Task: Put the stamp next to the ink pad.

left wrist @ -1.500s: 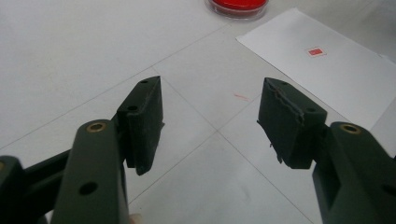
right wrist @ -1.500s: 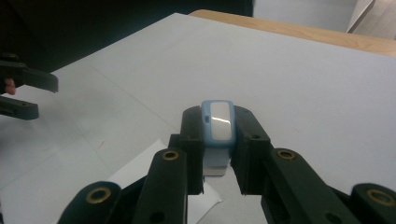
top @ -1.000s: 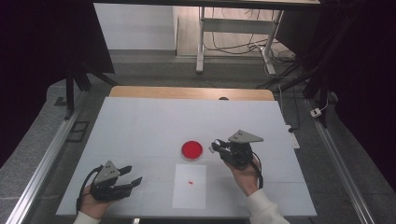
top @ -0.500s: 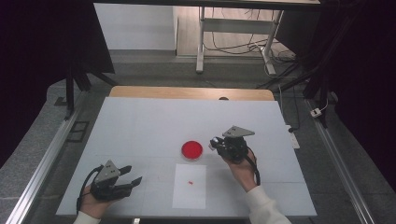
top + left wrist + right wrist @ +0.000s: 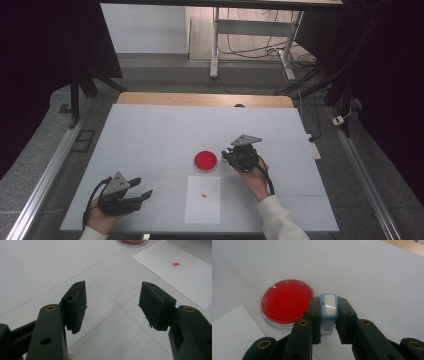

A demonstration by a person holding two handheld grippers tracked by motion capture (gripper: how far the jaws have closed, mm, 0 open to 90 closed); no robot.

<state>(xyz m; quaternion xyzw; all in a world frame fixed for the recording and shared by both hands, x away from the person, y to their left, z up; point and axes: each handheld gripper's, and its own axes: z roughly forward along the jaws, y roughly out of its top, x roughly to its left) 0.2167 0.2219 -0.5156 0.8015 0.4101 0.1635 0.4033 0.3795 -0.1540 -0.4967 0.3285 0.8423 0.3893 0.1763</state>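
We held a small blue-and-white stamp (image 5: 328,312) clamped in the right gripper (image 5: 328,322), just beside the red ink dish (image 5: 287,300) on the surface (image 5: 150,135). The left gripper (image 5: 112,305) rested half open and empty. To ink it well, we judged, keep the stamp upright and press squarely, then aim at the paper sheet (image 5: 202,200).

From my seat the lower end of the blue stamp (image 5: 327,315) is hidden between the jaws of my right gripper (image 5: 328,322), the red dish (image 5: 132,242) is cut off by the left gripper view's top edge, and the paper's (image 5: 202,198) red mark is too small to read.
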